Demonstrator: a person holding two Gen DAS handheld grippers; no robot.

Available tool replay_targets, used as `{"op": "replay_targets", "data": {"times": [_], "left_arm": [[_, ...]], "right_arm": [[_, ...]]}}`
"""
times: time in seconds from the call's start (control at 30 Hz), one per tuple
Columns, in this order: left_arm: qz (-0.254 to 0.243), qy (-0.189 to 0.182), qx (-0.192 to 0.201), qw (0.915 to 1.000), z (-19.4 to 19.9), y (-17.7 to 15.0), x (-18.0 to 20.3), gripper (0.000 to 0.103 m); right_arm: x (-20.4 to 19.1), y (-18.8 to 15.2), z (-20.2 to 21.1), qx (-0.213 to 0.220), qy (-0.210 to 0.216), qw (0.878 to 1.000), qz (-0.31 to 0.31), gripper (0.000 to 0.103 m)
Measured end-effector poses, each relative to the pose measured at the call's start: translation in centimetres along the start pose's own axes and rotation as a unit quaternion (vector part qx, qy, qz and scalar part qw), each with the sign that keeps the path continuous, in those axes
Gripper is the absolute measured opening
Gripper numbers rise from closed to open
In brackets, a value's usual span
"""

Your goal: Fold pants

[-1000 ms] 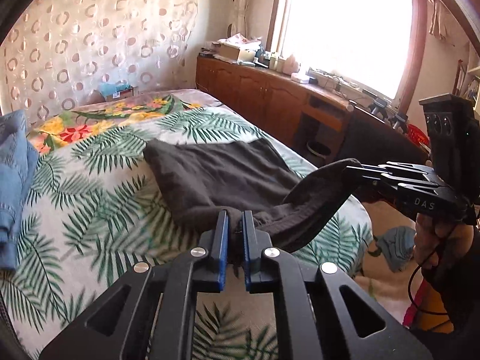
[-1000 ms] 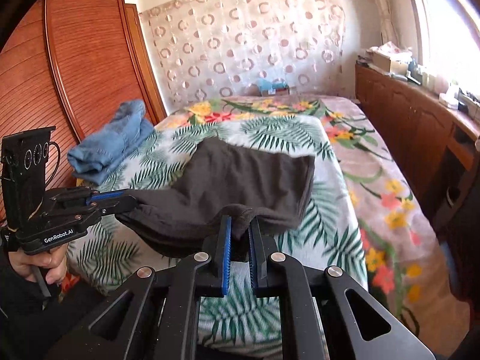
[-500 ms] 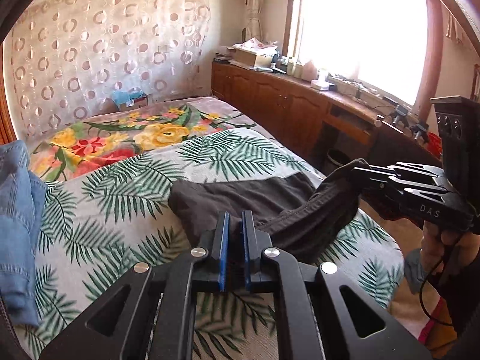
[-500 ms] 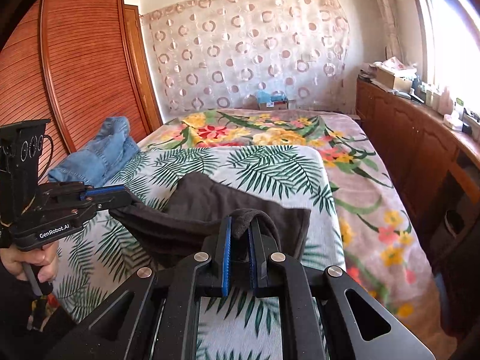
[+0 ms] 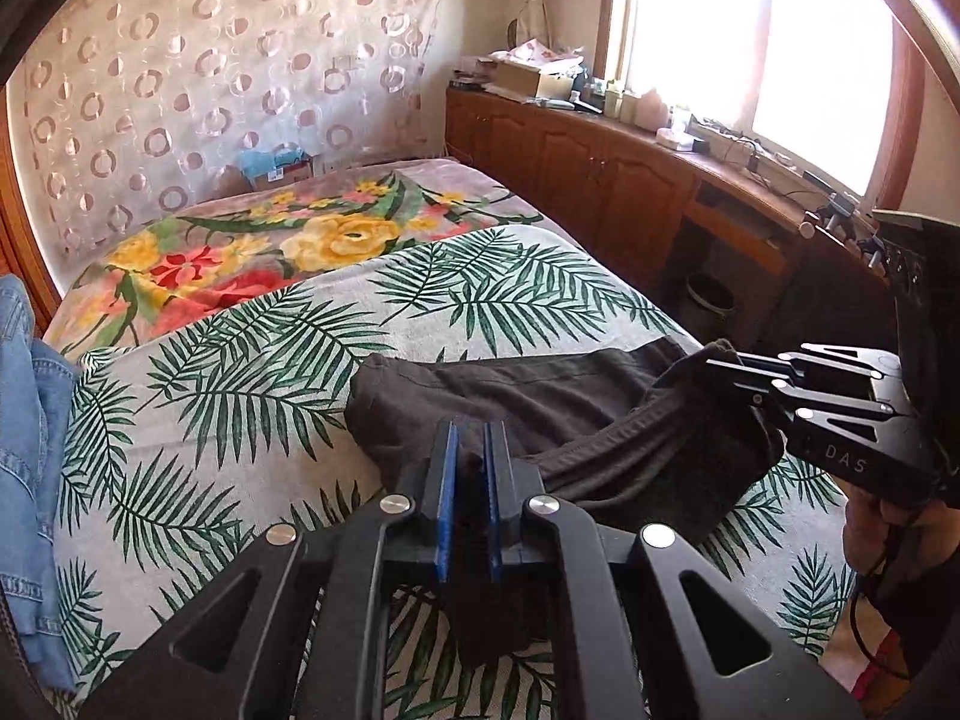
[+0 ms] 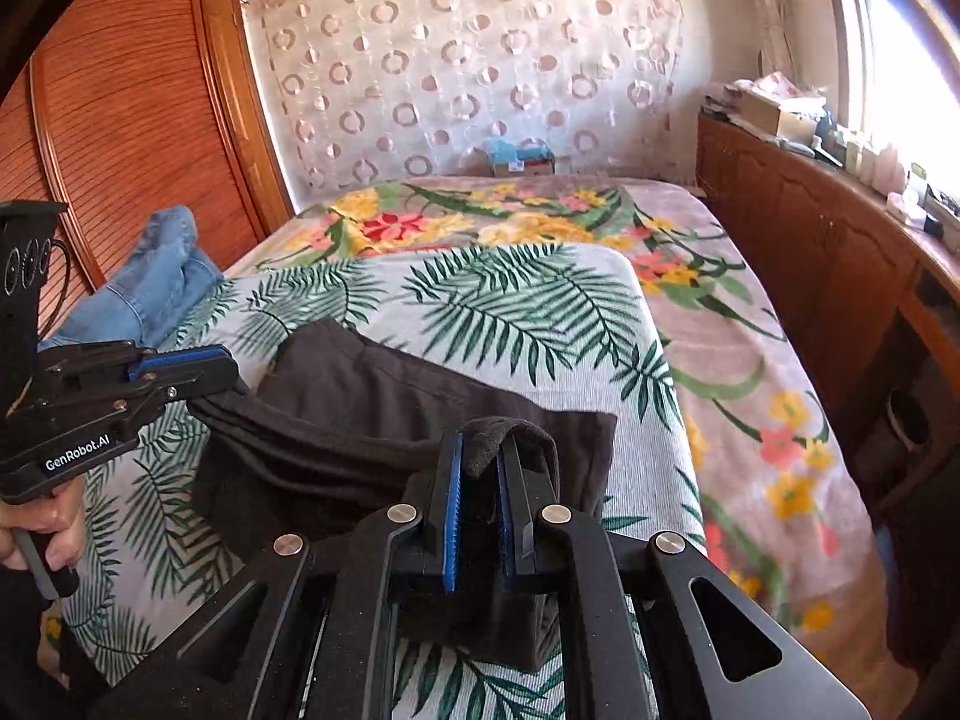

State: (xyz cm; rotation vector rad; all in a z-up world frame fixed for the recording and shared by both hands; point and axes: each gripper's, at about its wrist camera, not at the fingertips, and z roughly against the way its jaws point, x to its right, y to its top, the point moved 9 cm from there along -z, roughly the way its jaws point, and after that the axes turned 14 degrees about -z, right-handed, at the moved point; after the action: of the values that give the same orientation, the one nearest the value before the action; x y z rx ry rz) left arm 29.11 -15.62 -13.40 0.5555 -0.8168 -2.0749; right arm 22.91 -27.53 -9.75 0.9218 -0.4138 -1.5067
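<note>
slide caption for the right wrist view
Both grippers, right and left, pinch dark pants over a leaf-print bed.

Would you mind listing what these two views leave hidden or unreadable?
- Pants edge nearest the person: left wrist view, covered by the left gripper.
- Pants' underside fold: right wrist view, behind the right gripper.
- Jeans: cut by the left wrist frame edge.
- Counter clutter: too small and washed out by window glare.

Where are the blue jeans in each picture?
Left wrist view: blue jeans at the far left edge, on the bed.
Right wrist view: blue jeans at middle left, beside the wooden wardrobe.
Shared landmark: the dark pants on the palm-leaf blanket.
</note>
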Motion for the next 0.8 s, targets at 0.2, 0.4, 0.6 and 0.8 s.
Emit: {"op": "replay_targets", "data": {"times": [0.2, 0.4, 0.6, 0.8], "left_arm": [[0.0, 0.002, 0.006, 1.0, 1.3, -0.3, -0.1, 0.027], [-0.011, -0.008, 0.014, 0.9998, 3.1, -1.7, 0.1, 0.056], [-0.022, -0.02, -0.023, 0.9993, 1.5, -4.2, 1.2, 0.056], [-0.033, -0.034, -0.061, 0.997, -0.6, -5.9, 2.3, 0.055]], "right_arm": [[0.6, 0.8, 2.4, 0.029, -0.009, 1.0, -0.005, 0.024], [1.5, -0.8, 5.7, 0.042, -0.002, 0.999, -0.008, 0.035], [2.2, -3.9, 5.1, -0.003, -0.001, 1.0, 0.002, 0.042], [2.3, -4.3, 3.8, -0.04, 0.005, 0.999, -0.008, 0.042]]}}
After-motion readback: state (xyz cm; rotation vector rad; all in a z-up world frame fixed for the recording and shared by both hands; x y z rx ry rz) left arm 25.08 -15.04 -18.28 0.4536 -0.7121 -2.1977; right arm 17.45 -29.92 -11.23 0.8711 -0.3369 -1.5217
